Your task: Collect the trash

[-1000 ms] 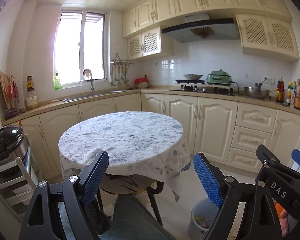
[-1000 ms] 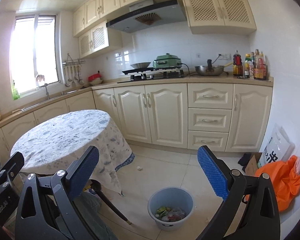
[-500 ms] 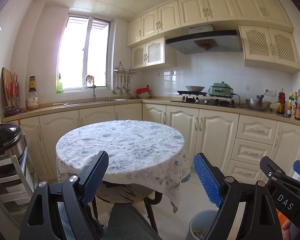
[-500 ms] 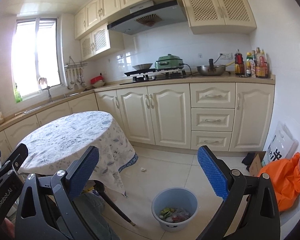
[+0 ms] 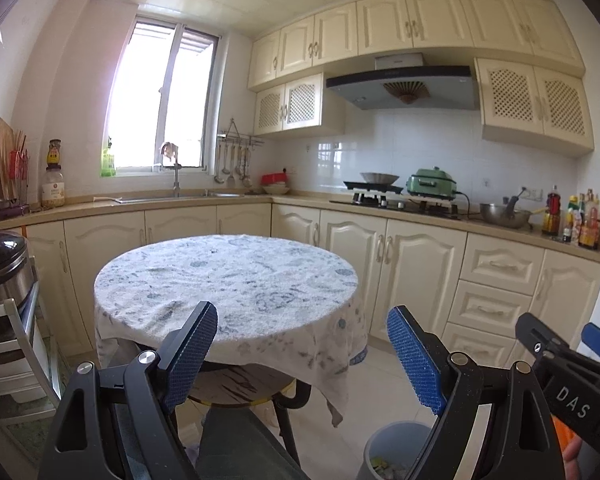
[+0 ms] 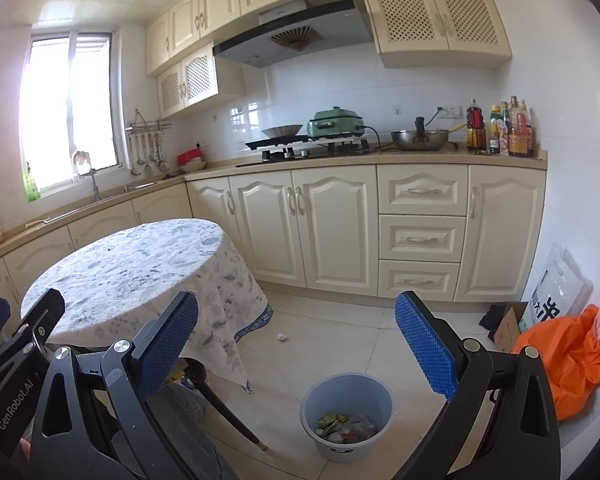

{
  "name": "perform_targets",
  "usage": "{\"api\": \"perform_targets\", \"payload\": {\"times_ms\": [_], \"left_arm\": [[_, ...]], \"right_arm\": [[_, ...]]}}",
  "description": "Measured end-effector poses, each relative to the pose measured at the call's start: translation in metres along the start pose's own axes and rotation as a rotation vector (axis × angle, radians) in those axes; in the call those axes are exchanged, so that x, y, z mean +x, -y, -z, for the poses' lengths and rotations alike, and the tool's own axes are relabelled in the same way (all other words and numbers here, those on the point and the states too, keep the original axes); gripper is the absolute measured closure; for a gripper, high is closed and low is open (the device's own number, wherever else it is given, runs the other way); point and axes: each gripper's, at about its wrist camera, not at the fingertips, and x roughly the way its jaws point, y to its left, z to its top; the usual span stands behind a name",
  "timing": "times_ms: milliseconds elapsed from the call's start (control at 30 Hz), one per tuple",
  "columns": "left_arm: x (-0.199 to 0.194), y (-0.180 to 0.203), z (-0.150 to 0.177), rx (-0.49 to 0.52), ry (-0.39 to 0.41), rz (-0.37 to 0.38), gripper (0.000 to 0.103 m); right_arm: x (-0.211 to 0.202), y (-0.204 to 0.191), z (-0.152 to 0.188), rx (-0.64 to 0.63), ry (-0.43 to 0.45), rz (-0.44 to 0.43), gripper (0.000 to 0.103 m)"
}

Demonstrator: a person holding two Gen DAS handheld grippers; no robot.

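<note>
My left gripper (image 5: 300,328) is open and empty, aimed over the round table (image 5: 228,272) with its blue-patterned cloth. My right gripper (image 6: 296,312) is also open and empty, hanging above the floor. Below and ahead of it stands a blue-grey bin (image 6: 312,400) with green, red and clear trash (image 6: 346,428) inside. A small white scrap (image 6: 281,337) lies on the floor tiles past the table's hem. The bin (image 5: 388,444) shows only partly in the left wrist view. Each gripper appears in the other's view: the right gripper (image 5: 560,336), the left gripper (image 6: 24,308).
Cream cabinets (image 6: 340,228) run along the back wall. An orange bag (image 6: 568,360), a cardboard box (image 6: 508,324) and a white sack (image 6: 556,292) sit by the right wall. A rice cooker (image 5: 0,264) stands on a rack at left. A person's trouser leg (image 5: 240,448) is under the table.
The left gripper has sunk, so the table top looks flatter and the bin has slid toward the bottom of its view. The right gripper has hardly moved. Both stay open.
</note>
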Motion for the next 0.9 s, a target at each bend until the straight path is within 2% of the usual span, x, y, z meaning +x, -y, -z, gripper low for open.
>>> {"api": "perform_targets", "payload": {"times_ms": [200, 300, 567, 900], "left_arm": [[0.015, -0.005, -0.001, -0.01, -0.047, 0.014, 0.019], [0.022, -0.007, -0.003, -0.005, -0.061, 0.021, 0.019], [0.024, -0.002, -0.004, 0.028, -0.071, 0.014, 0.019], [0.023, -0.001, -0.001, 0.044, -0.084, 0.017, 0.014]], "right_arm": [[0.004, 0.002, 0.001, 0.012, -0.025, -0.003, 0.001], [0.006, -0.001, 0.002, 0.004, -0.034, 0.025, 0.001], [0.013, 0.002, 0.003, 0.007, -0.059, 0.023, 0.001], [0.02, 0.003, 0.005, 0.006, -0.088, 0.02, 0.0]]}}
